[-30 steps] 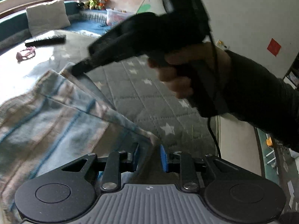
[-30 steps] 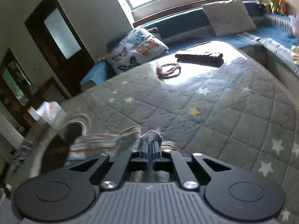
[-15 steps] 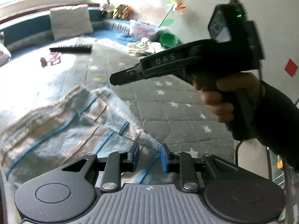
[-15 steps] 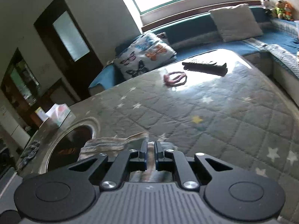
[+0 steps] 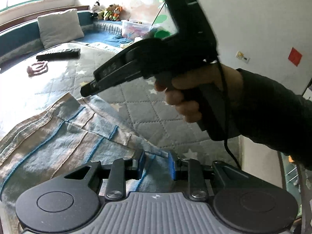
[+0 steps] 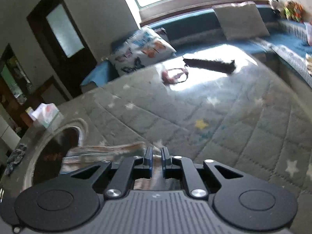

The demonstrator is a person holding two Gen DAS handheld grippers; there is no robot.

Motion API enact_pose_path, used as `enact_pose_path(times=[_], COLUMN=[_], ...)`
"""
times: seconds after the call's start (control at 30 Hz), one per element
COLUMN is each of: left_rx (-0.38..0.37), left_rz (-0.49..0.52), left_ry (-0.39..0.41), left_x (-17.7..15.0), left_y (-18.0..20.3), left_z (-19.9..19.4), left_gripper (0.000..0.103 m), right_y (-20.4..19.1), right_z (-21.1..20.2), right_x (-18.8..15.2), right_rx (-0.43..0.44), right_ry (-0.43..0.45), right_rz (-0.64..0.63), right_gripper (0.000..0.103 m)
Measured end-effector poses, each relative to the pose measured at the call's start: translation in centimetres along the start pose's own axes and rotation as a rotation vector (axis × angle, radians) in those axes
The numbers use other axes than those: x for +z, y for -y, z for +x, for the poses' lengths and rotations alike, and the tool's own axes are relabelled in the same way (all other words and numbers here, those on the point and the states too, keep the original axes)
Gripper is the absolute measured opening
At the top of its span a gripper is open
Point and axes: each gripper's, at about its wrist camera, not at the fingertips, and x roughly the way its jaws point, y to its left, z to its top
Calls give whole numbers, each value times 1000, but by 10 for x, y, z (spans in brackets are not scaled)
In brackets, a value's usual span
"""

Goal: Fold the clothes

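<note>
A blue-and-beige striped cloth (image 5: pixel 68 140) lies partly folded on the grey star-quilted bed (image 5: pixel 152 117). My left gripper (image 5: pixel 156 164) stands open at the cloth's near corner, which runs loosely between the blue pads without being pinched. A hand (image 5: pixel 181 101) holds my right gripper (image 5: pixel 85 92) just above the cloth's far corner. In the right wrist view the right gripper (image 6: pixel 157 159) shows a narrow gap between its pads, with the cloth (image 6: pixel 109 150) lying below and nothing clamped.
A black remote-like bar (image 5: pixel 58 53) and a pink band (image 5: pixel 38 69) lie far up the bed. A grey pillow (image 5: pixel 59 27) and a butterfly pillow (image 6: pixel 142 50) lean at the window bench. A round dark opening (image 6: pixel 54 152) and a tissue box (image 6: pixel 45 113) sit at the left.
The right gripper was shut on the cloth's corner; its jaws have parted and the corner now lies on the bed. The left gripper stays open over the near corner.
</note>
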Motion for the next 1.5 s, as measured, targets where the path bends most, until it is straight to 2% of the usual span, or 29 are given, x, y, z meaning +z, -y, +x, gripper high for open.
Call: enact_pose_path(times=[0.1, 0.23, 0.33, 0.47, 0.6, 0.77, 0.9, 1.07, 1.2, 1.37, 1.5], left_rx=[8, 10, -11, -15, 41, 166, 261, 331, 325, 325, 301], left_rz=[6, 8, 15, 31, -10, -130, -226, -289, -334, -295, -303], left_ry=[-17, -20, -21, -4, 47, 76, 90, 87, 82, 121, 123], left_x=[0, -1, -3, -7, -8, -7, -10, -16, -23, -13, -5], left_y=[3, 8, 11, 11, -10, -59, -96, -125, -137, -130, -133], left_z=[9, 14, 8, -11, -35, -50, -54, -53, -54, -64, -54], left_gripper=[27, 28, 28, 29, 29, 29, 28, 25, 23, 23, 23], right_y=[-13, -29, -23, -21, -28, -40, -50, -56, -58, -62, -65], right_z=[-8, 10, 33, 21, -5, -30, -33, -21, -19, -21, -6], right_x=[2, 1, -3, 0, -4, -19, -37, -53, -53, -34, -20], right_rx=[24, 32, -1, 1, 2, 17, 12, -45, -51, -41, -28], right_ry=[14, -38, -89, -61, -44, -41, -62, -85, -95, -57, -44], right_rz=[-49, -110, -82, -57, -107, -163, -218, -301, -319, -327, -324], right_gripper=[9, 9, 3, 6, 8, 8, 8, 8, 8, 10, 15])
